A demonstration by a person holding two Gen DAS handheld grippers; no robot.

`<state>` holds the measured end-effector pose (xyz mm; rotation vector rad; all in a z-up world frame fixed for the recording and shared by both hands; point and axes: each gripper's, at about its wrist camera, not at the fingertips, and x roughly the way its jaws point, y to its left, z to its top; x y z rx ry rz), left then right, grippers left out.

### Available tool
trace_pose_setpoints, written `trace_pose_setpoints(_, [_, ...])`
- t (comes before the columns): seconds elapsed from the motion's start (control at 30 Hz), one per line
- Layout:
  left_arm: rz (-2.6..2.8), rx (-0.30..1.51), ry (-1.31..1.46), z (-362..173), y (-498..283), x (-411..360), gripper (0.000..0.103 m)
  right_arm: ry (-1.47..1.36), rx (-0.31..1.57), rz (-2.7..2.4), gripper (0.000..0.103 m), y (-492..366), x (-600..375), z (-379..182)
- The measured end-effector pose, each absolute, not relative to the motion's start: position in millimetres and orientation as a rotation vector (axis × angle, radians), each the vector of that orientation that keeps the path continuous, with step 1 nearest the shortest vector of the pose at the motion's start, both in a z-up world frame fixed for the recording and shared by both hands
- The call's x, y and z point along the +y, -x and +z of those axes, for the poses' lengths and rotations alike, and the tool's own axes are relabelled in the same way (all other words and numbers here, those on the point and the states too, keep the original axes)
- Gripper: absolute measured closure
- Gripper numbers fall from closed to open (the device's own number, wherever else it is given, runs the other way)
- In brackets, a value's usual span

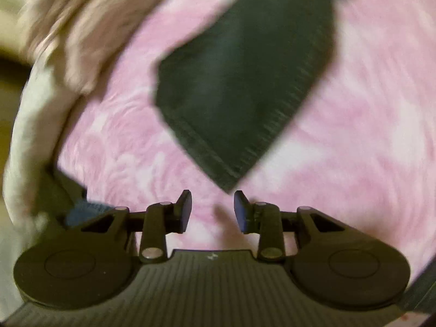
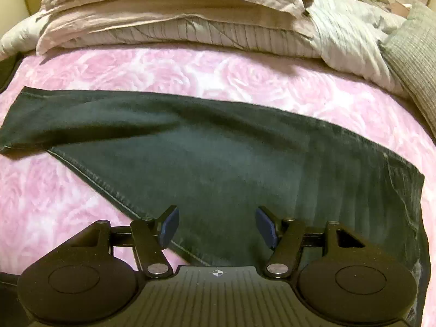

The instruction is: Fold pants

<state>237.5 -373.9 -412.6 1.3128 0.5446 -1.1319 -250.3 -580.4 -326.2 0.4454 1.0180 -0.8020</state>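
Dark denim pants lie across a pink floral blanket, legs stacked and running left, waist at the right. My right gripper hovers over their near seam edge, open, with cloth below the fingers but nothing pinched. In the blurred left wrist view the leg end points toward me, its hem corner just ahead of the fingertips. My left gripper stands open over the pink blanket, with nothing between its fingers.
Crumpled beige and grey bedding is heaped along the far side of the bed, with a grey ribbed pillow at the right. The same beige bedding fills the upper left of the left wrist view.
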Motion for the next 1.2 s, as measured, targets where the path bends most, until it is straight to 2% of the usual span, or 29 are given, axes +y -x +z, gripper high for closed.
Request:
trace_pose_setpoints(0.1, [-1.116,0.610,-1.119,-401,-270,-405,0.072,-0.466,1.028,-0.822,0.043,253,-575,-332])
trace_pose_setpoints(0.23, [-1.096,0.754,-0.858,-407,-319,-456,0.059,-0.461,1.042,-0.838,0.043,254,-562,-335])
trace_pose_setpoints(0.37, [-1.106,0.866,-0.772,-429,-333,-482,0.059,-0.434,1.061,-0.868,0.042,259,-557,-336])
trace_pose_setpoints(0.4, [-1.111,0.885,-0.767,-433,-335,-485,0.067,-0.438,1.063,-0.883,0.041,262,-556,-336])
trace_pose_setpoints(0.43, [-1.119,0.905,-0.762,-437,-333,-485,0.086,-0.444,1.067,-0.896,0.041,265,-557,-336])
trace_pose_setpoints(0.53, [-1.121,0.840,-0.751,-429,-325,-484,0.095,-0.461,1.084,-0.930,0.040,273,-558,-336])
trace_pose_setpoints(0.67, [-1.029,0.547,-0.737,-396,-325,-488,0.092,-0.467,1.085,-0.955,0.040,281,-558,-332])
trace_pose_setpoints(0.77, [-0.932,0.622,-0.750,-402,-342,-496,0.080,-0.501,1.083,-0.961,0.039,284,-558,-334])
trace_pose_setpoints(0.97, [-0.878,0.650,-0.751,-397,-331,-462,0.080,-0.558,1.058,-0.962,0.039,293,-548,-334])
trace_pose_setpoints(1.1, [-0.941,0.677,-0.797,-392,-288,-440,0.080,-0.615,1.045,-1.013,0.039,316,-538,-336])
trace_pose_setpoints(1.2, [-1.010,0.713,-0.822,-389,-241,-423,0.076,-0.669,1.031,-1.064,0.039,346,-527,-334])
